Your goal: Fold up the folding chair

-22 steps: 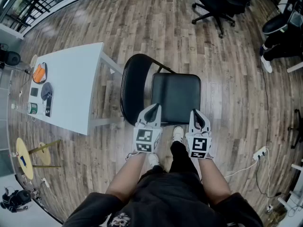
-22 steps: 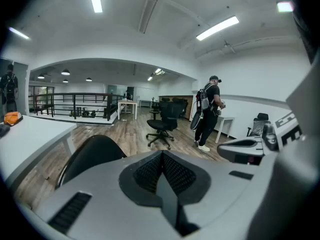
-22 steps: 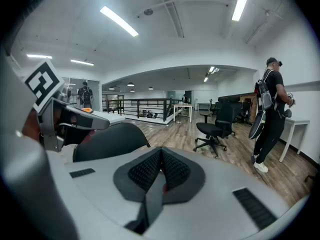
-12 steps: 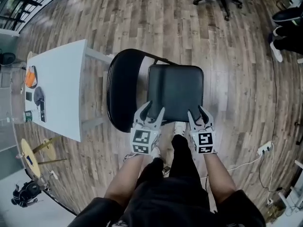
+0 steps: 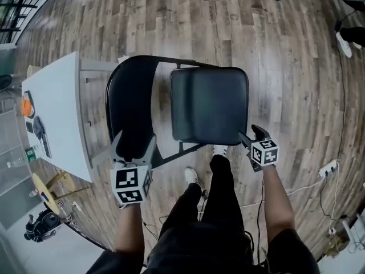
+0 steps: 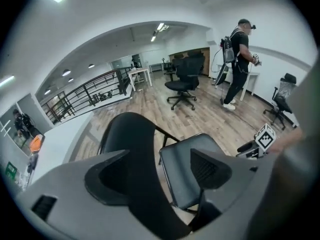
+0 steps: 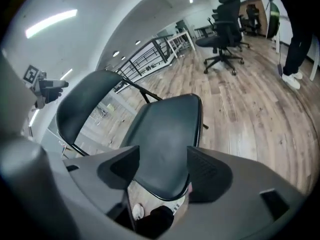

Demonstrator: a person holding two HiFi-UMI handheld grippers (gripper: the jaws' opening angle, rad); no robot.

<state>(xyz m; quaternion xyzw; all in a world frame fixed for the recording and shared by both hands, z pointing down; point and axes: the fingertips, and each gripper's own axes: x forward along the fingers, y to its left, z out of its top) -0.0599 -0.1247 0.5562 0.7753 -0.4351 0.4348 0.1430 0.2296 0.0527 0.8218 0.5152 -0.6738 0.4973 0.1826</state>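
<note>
The black folding chair stands open on the wood floor, its padded seat point(image 5: 209, 104) level and its curved backrest point(image 5: 130, 96) to the left of it. My left gripper point(image 5: 134, 138) is open, and the near end of the backrest point(image 6: 125, 134) runs between its jaws without being pinched. My right gripper point(image 5: 250, 135) is open at the seat's near right corner. In the right gripper view that gripper point(image 7: 163, 154) has the seat's rounded edge point(image 7: 165, 129) lying between its jaws. The left gripper view also shows the seat point(image 6: 177, 169) past my left gripper point(image 6: 157, 154).
A white table point(image 5: 54, 113) with small items stands close to the left of the backrest. My legs and a white shoe point(image 5: 191, 176) are just below the seat. A power strip and cable point(image 5: 329, 170) lie at the right. An office chair point(image 6: 182, 76) and a standing person point(image 6: 240, 54) are further off.
Both grippers were at the seat's near edge. The left one has moved left onto the backrest's near end, and the right one has moved right to the seat's near corner.
</note>
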